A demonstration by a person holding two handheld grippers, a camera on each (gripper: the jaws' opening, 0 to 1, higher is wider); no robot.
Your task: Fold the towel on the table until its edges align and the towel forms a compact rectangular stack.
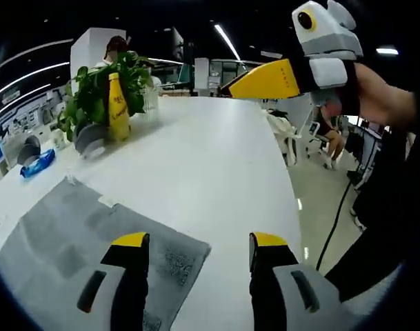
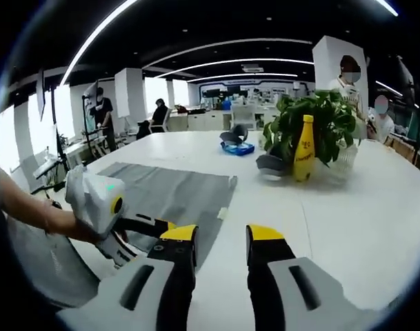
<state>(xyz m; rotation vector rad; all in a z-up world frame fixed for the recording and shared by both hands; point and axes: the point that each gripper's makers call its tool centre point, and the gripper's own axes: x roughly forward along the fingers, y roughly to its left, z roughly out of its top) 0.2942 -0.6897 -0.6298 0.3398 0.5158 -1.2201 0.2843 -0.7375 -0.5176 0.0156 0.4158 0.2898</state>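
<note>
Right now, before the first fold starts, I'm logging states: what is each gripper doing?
Left gripper: open, holding nothing, one jaw over the grey towel.
Right gripper: open, empty, above the white table.

Grey towel (image 2: 172,193), white table (image 2: 347,227), yellow bottle (image 2: 304,148)

White table (image 1: 216,158) bears grey towel (image 1: 78,241), plant (image 1: 99,89), yellow bottle (image 1: 118,108).

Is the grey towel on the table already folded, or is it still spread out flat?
Spread out. The grey towel lies flat in one layer on the white table, with no folded stack visible; neither tool grips it.
</note>
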